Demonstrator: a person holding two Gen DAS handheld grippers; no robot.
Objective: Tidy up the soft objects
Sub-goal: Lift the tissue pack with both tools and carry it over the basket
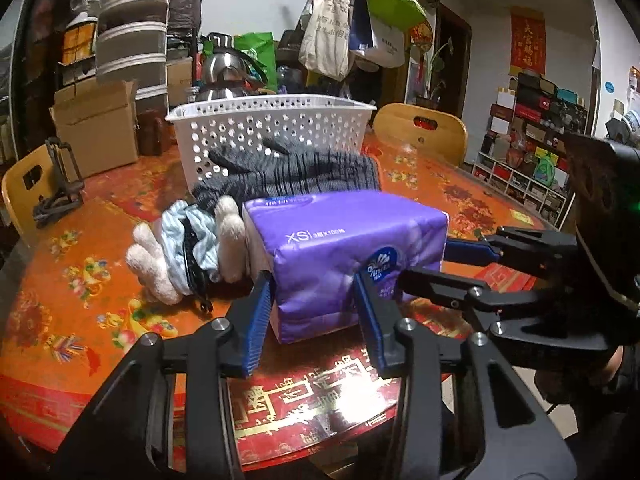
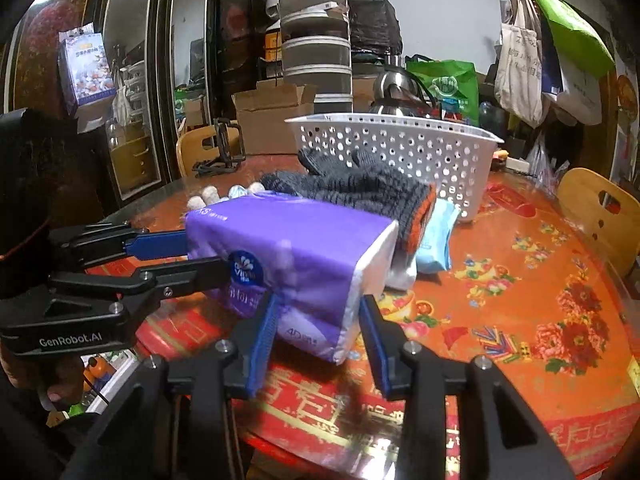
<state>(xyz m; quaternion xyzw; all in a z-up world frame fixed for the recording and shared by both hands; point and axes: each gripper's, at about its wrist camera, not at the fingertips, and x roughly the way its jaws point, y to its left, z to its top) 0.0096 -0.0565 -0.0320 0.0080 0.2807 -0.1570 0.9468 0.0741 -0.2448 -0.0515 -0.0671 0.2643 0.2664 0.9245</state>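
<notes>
Both tongs, left (image 1: 312,312) and right (image 2: 318,330), clamp the tissue pack (image 1: 344,256); uneven squeeze could drop it short of the basket (image 1: 276,120) ahead.

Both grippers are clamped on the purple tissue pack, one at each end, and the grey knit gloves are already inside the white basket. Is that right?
Not quite. The grey knit gloves are not inside the white basket; they lie on the table in front of it, behind the purple tissue pack, as the left wrist view shows. The left gripper and right gripper do clamp the pack's ends.

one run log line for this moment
left gripper: shut on tissue pack | right gripper: shut on tissue pack | white basket: behind, no pack inside
</notes>
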